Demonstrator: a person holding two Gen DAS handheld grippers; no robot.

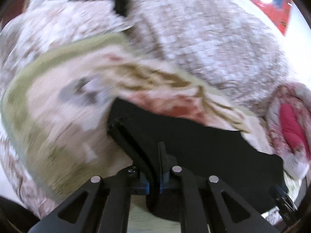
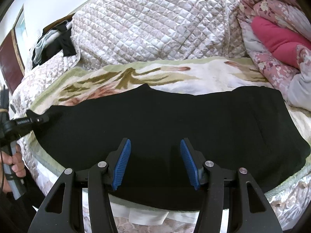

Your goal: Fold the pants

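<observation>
The black pants (image 2: 155, 128) lay spread flat across a floral blanket (image 2: 204, 73) on a quilted bed cover (image 2: 155, 23), one end towards a bundled pink comforter (image 2: 276, 38). At the opposite end the left gripper (image 1: 155, 145) had its jaws drawn together, black cloth pinched between them and lifted off the bed; the right-wrist view showed it at that corner (image 2: 38, 119), the person's hand (image 2: 15, 163) on the handle. The right gripper (image 2: 155, 159) hovered over the near edge of the pants, jaws apart, blue pads (image 2: 122, 163) clear of the fabric, holding nothing.

Risks judged from here:
- The left hold looked like a thin bite near the hem — a quick pull could slip the cloth out and drop the end in a heap.
- Only one end was held. With nothing pinning the other end, drawing the end across could drag the whole garment rather than crease it.
- The plush blanket beneath might ride up with the cloth — the left-wrist view was too blurred to tell whether any was caught.
- A pile of dark clothes (image 2: 52, 44) lay well apart, no snag likely.
</observation>
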